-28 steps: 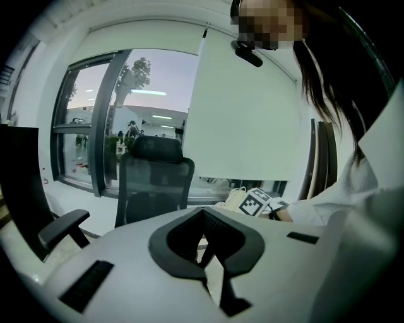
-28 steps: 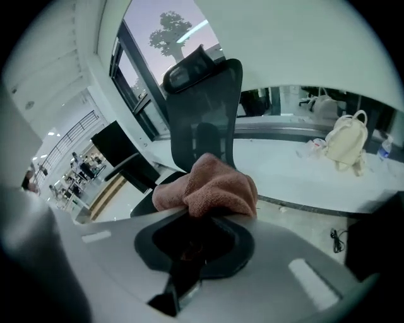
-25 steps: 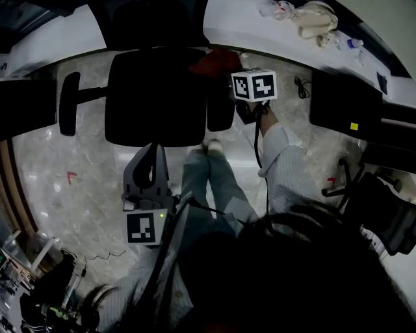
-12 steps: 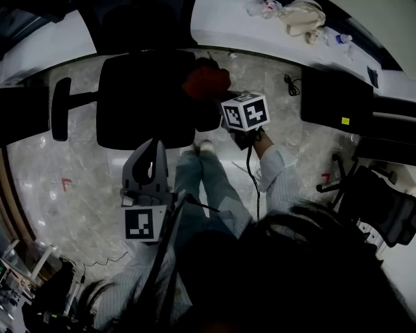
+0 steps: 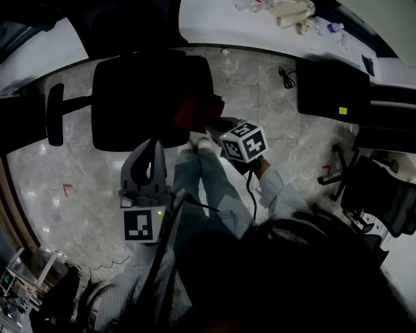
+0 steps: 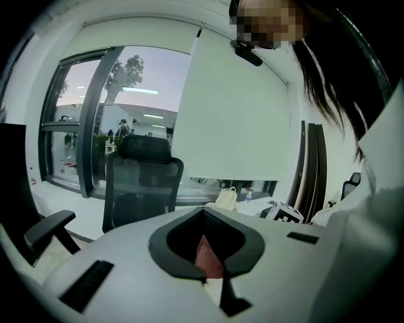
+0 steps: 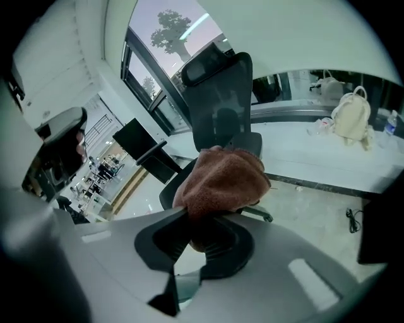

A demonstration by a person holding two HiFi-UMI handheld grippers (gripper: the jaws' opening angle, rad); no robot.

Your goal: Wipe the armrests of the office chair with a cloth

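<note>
**Cloth clamped in your right gripper, at the chair's near side**

Your right gripper (image 7: 201, 234) is clenched on the reddish-brown cloth (image 7: 224, 183). The cloth bunches out past the jaws in a loose wad. In the head view it sits at the side edge of the office chair (image 5: 140, 97), the side nearest that gripper. You cannot tell from these views whether it touches the chair.

Your left gripper (image 5: 153, 151) has its jaws closed together. It is held upright over your lap, just short of the seat's front edge. A pinkish patch shows in its jaw opening, too unclear to name.

The only container is a beige bag (image 5: 292, 13) on the white desk (image 5: 214, 26), with a bottle (image 5: 331, 28) beside it. Its contents do not show.

The chair's far armrest (image 5: 55, 114) stands over bare marble floor (image 5: 279, 123). To your right the floor lies open up to a black box (image 5: 328, 91) and a second chair (image 5: 383, 195). The desk's curved edge bounds the space beyond the chair.
</note>
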